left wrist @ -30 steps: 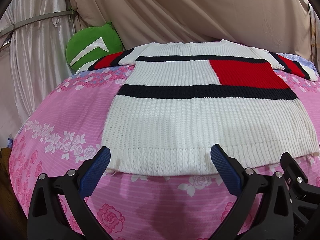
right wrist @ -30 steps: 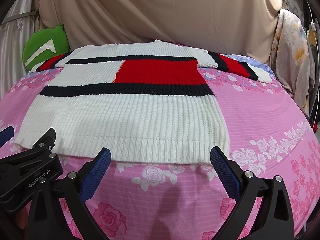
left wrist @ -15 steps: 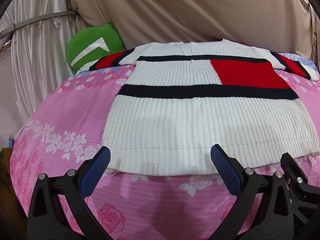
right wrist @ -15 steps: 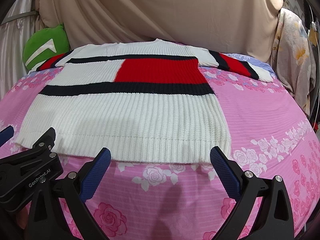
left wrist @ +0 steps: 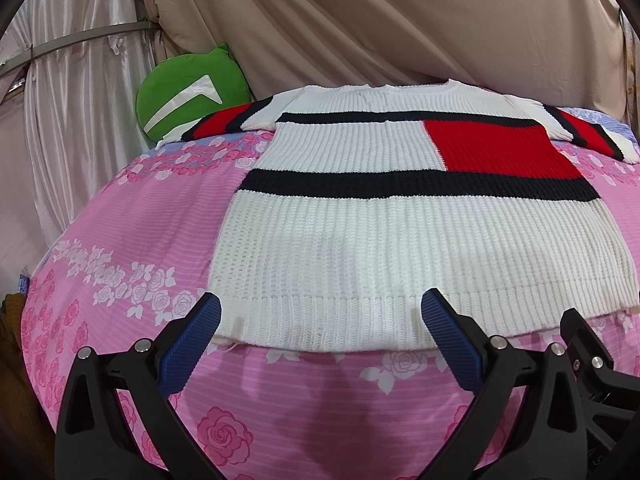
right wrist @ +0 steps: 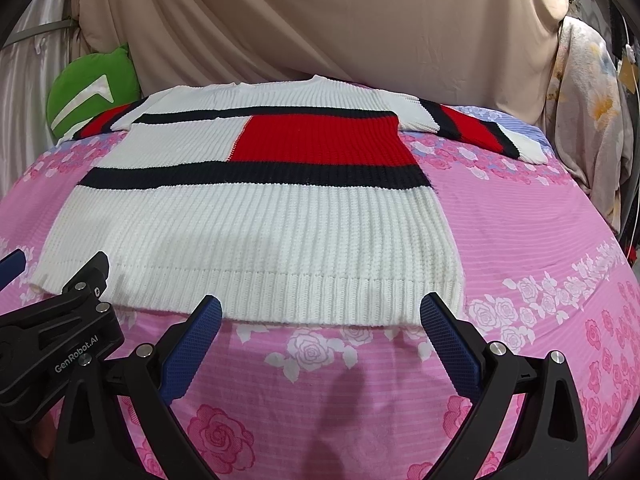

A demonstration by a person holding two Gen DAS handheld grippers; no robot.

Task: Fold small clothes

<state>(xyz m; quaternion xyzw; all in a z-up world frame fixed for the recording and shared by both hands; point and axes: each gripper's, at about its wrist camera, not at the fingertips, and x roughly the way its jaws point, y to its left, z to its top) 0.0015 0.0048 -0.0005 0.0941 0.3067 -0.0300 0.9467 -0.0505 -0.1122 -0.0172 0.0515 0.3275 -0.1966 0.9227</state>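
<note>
Left wrist view showed you crept slightly closer to the sweater (left wrist: 400, 240) hem; left gripper (left wrist: 320, 320) and right gripper (right wrist: 320, 320) stayed spread apart, nothing grasped yet.

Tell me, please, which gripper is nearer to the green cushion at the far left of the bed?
Left. The left gripper hangs open over the sweater's near-left hem corner, on the green cushion's side. The right gripper hangs open at the near-right hem corner, farther away.
</note>
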